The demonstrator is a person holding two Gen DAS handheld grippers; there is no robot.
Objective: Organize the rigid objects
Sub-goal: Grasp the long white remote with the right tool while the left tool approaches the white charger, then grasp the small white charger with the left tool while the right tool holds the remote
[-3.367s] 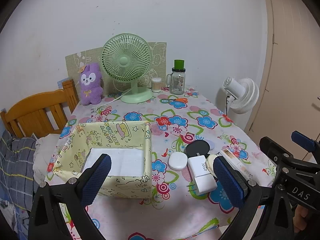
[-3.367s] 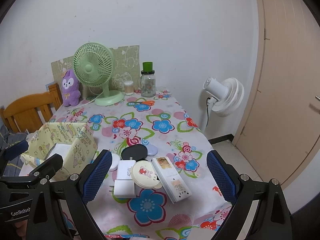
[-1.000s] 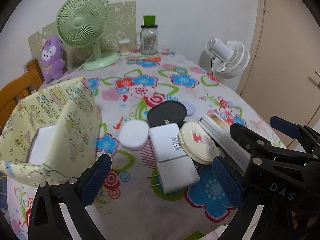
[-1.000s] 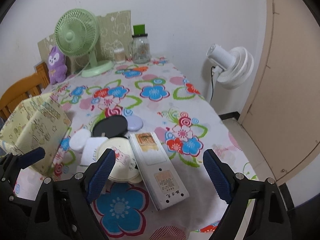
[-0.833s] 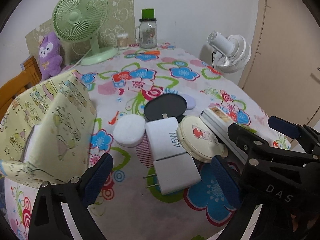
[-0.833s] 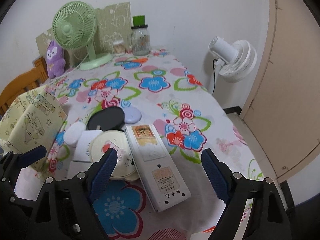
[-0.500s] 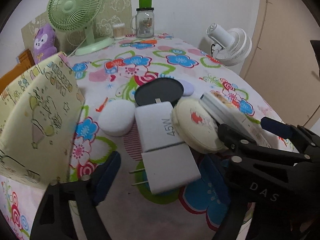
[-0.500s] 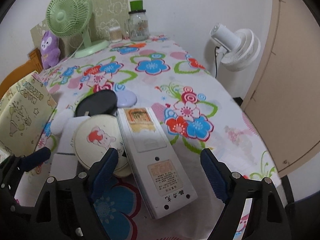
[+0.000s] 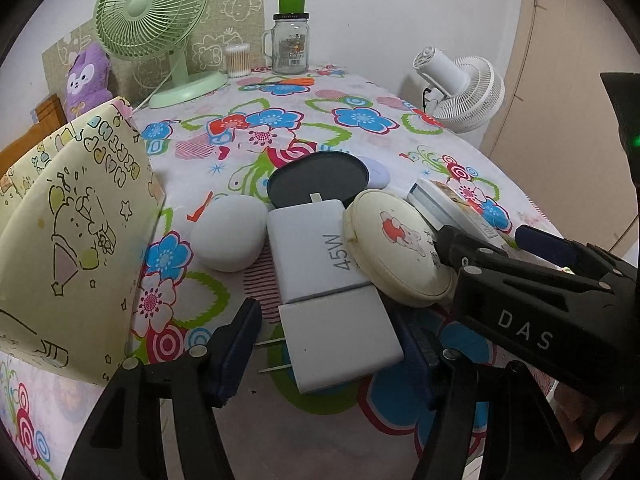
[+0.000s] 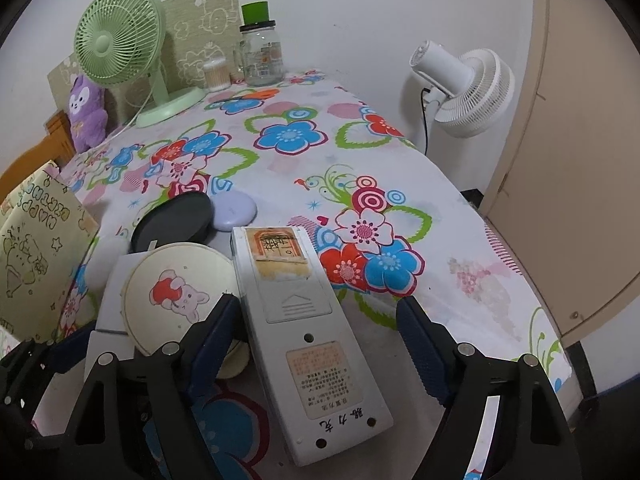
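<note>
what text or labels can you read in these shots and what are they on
"45W": flat white plug-in charger.
"DAS": black arm of the right gripper, seen from the left wrist.
"HAPPY BIRTHDAY": pale yellow cartoon-print box, partly readable.
Stickers on the long white remote-shaped device and clear glass jar: too small.

A matt printed cloth covers the tabletop [image 9: 360, 92]. The white charger [image 9: 320, 272] is smooth, faintly glossy plastic; the round compact [image 10: 176, 292] is cream plastic with a soft sheen. The remote [image 10: 304, 320] is scuffed grey-white plastic with worn paper labels. The yellow box [image 9: 60, 240] looks like matt patterned fabric. The jar [image 9: 290, 48] is clear glass
</note>
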